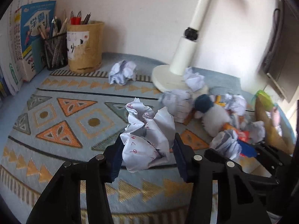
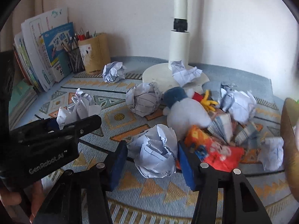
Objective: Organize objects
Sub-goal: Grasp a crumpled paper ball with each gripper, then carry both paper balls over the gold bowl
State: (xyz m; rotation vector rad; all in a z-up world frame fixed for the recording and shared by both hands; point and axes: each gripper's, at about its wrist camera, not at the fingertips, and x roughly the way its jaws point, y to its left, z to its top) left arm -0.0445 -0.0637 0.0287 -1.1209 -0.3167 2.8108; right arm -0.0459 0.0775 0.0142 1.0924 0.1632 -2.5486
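Note:
My left gripper (image 1: 147, 149) is shut on a crumpled paper ball with red writing (image 1: 149, 130); both blue pads press its sides. It rests on the patterned mat (image 1: 74, 112). My right gripper (image 2: 152, 149) is shut on another crumpled paper ball (image 2: 155, 149), squeezed between its blue pads just left of a red snack packet (image 2: 220, 151). The left gripper (image 2: 54, 125) and its ball (image 2: 78, 108) also show at the left of the right wrist view. The right gripper's ball (image 1: 226, 143) shows at the lower right of the left wrist view.
Several more paper balls (image 2: 143, 99) lie around a white and blue plush toy (image 2: 186, 112) and a white lamp base (image 2: 160, 74). Striped packets (image 2: 222, 125) sit behind the red packet. A mesh pen cup (image 1: 56, 54), a tan pen holder (image 1: 86, 46) and books (image 1: 31, 37) stand back left.

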